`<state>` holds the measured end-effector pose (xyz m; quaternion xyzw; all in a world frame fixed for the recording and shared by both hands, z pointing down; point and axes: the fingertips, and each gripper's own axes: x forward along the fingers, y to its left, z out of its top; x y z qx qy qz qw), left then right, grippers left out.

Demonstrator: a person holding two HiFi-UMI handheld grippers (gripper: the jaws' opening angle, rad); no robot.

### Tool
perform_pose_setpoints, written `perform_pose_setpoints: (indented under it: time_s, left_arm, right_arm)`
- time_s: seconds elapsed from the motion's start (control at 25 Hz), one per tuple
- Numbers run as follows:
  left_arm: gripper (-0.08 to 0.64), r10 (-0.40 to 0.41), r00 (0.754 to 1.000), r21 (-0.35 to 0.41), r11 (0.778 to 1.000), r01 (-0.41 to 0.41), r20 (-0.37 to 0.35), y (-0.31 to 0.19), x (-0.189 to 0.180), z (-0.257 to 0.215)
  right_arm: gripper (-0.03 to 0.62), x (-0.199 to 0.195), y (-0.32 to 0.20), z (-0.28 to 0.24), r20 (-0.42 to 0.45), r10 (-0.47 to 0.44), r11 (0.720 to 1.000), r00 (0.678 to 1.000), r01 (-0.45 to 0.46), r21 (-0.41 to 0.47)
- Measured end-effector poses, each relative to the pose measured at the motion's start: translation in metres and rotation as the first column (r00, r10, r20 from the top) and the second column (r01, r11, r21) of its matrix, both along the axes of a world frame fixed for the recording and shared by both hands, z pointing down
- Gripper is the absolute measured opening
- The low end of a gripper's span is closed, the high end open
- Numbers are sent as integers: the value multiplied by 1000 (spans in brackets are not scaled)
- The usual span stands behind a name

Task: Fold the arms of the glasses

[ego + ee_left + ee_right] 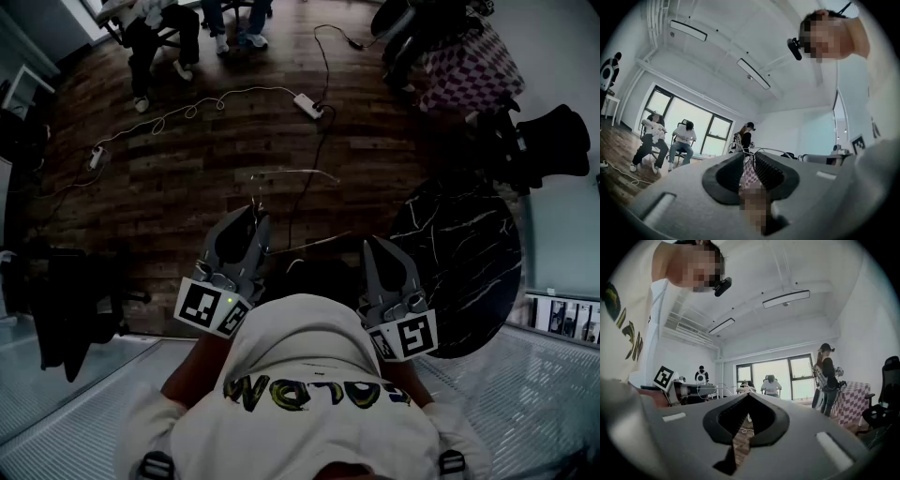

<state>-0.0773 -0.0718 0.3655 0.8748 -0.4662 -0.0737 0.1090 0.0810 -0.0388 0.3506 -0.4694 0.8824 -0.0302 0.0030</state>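
The glasses (292,175) are thin wire-framed and hang in the air over the wooden floor, just beyond my left gripper (255,216). In the left gripper view the jaws stand almost together at their tips (749,154), with the wire rims (772,150) right there; the gripper looks shut on the frame. My right gripper (377,246) is level at the right, shut, with nothing between its fingers (749,395). Its own view shows the left gripper (691,391) and the faint wire of the glasses (723,388) to the left.
A black marbled round table (464,253) stands close at the right. A power strip (307,104) and cables lie on the floor ahead. People sit on chairs (164,37) at the far side. A checked cloth (469,66) and a black office chair (553,141) are at the far right.
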Motion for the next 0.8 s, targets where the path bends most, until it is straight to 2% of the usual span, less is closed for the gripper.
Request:
perform_pose_setpoints:
  time_s: [0.24, 0.32, 0.8]
  left_arm:
    - [80, 3, 1000, 3, 1000, -3, 3, 1, 3, -1]
    - [80, 4, 1000, 4, 1000, -4, 1, 0, 1, -2]
    - [80, 33, 999, 8, 999, -33, -7, 4, 11, -6]
  right_arm:
    - [2, 1, 3, -5, 24, -12, 1000, 1000, 12, 17]
    - [23, -3, 3, -7, 31, -26, 999, 999, 25, 21]
    - [20, -15, 6, -2, 25, -69, 998, 997, 68, 2]
